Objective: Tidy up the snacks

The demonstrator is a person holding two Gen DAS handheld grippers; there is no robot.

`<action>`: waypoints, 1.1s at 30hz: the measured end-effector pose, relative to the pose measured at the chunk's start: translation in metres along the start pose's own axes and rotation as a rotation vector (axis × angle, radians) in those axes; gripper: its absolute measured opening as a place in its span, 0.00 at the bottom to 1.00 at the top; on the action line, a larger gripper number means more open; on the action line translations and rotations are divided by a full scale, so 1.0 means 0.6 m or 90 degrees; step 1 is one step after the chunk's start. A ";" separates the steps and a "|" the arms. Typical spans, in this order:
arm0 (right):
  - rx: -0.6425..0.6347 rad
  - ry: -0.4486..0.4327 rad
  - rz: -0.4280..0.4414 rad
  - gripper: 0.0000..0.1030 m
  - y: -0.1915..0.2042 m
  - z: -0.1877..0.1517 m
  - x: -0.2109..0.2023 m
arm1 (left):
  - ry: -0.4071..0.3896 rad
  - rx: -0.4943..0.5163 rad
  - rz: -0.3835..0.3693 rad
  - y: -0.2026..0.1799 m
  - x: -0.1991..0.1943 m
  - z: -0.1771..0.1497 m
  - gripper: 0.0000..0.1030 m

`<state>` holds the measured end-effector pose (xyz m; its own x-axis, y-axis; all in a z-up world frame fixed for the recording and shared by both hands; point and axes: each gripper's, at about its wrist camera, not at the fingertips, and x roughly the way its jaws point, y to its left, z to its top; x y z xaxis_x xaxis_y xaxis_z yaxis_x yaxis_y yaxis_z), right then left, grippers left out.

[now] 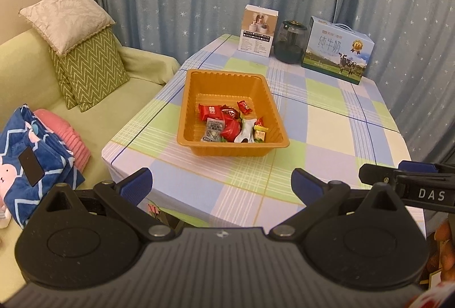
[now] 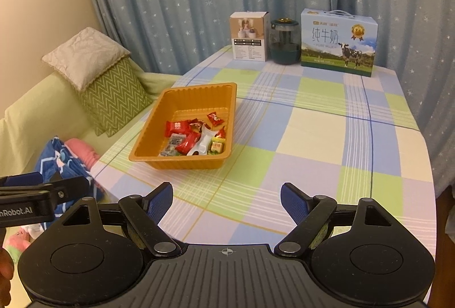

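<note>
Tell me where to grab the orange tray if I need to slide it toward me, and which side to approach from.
Take the orange tray by its near rim, coming in from the near table edge with the right gripper, which is open and empty. The flat outward lip gives the fingers something to pinch, one above and one below. The snacks lie piled at that near end, so probably keep the fingers outside the wall.

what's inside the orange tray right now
The orange tray holds a heap of snacks at its near end: red wrapped candies, a grey packet, a white wrapper, a yellow-green candy. Anything beneath the heap is hidden.
</note>
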<state>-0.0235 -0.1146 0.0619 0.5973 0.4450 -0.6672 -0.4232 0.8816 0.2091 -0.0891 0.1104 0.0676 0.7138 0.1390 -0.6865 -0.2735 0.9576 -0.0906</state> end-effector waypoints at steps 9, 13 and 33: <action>0.001 -0.010 -0.009 0.80 -0.001 -0.007 -0.018 | -0.010 0.014 0.011 -0.012 -0.009 -0.006 1.00; 0.005 -0.012 -0.011 0.80 -0.004 -0.007 -0.021 | -0.015 0.016 0.011 -0.014 -0.011 -0.006 1.00; 0.015 -0.010 -0.018 0.80 -0.009 -0.008 -0.016 | -0.020 0.032 0.002 -0.024 -0.006 -0.006 1.00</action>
<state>-0.0301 -0.1245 0.0637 0.6195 0.4227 -0.6614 -0.3903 0.8970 0.2077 -0.0901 0.0951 0.0688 0.7335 0.1490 -0.6632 -0.2436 0.9685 -0.0519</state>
